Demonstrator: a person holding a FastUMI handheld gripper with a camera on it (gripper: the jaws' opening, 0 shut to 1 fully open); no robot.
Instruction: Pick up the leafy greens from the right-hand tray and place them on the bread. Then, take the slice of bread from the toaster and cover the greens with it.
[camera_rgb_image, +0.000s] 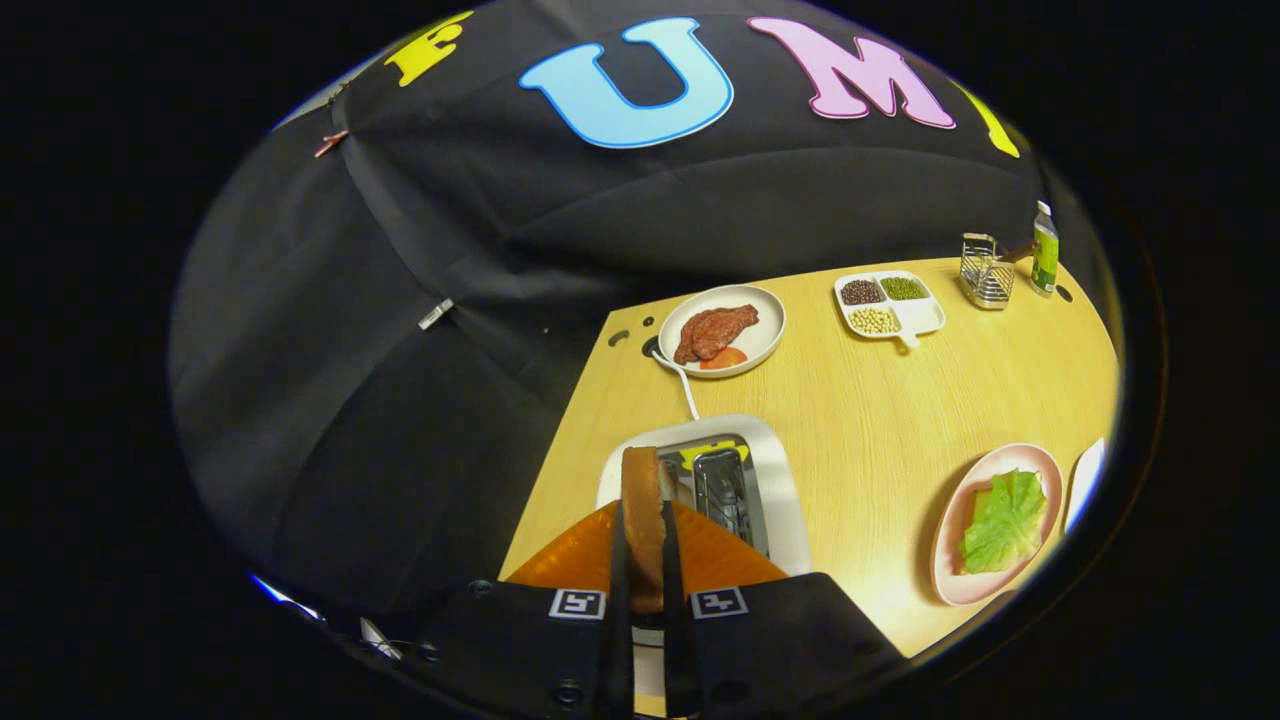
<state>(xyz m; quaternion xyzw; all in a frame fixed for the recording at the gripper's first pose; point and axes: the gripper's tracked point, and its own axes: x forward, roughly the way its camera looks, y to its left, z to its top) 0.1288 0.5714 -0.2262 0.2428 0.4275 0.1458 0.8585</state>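
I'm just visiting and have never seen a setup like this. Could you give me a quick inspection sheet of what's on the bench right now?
Surface: wooden table, holes near its far edge.
Job's things: bread slice held above the toaster; leafy greens lying on bread on a pink plate.
Clutter: plate of meat, divided tray of beans, wire rack, bottle.
Grippers: gripper, jaws closed on the bread slice.
Cables: white cord running from the toaster toward a table hole.
Surroundings: black cloth wall.

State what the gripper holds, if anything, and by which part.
The gripper holds the slice of bread on edge, both fingers pressing its two flat faces at the lower part, above the toaster.
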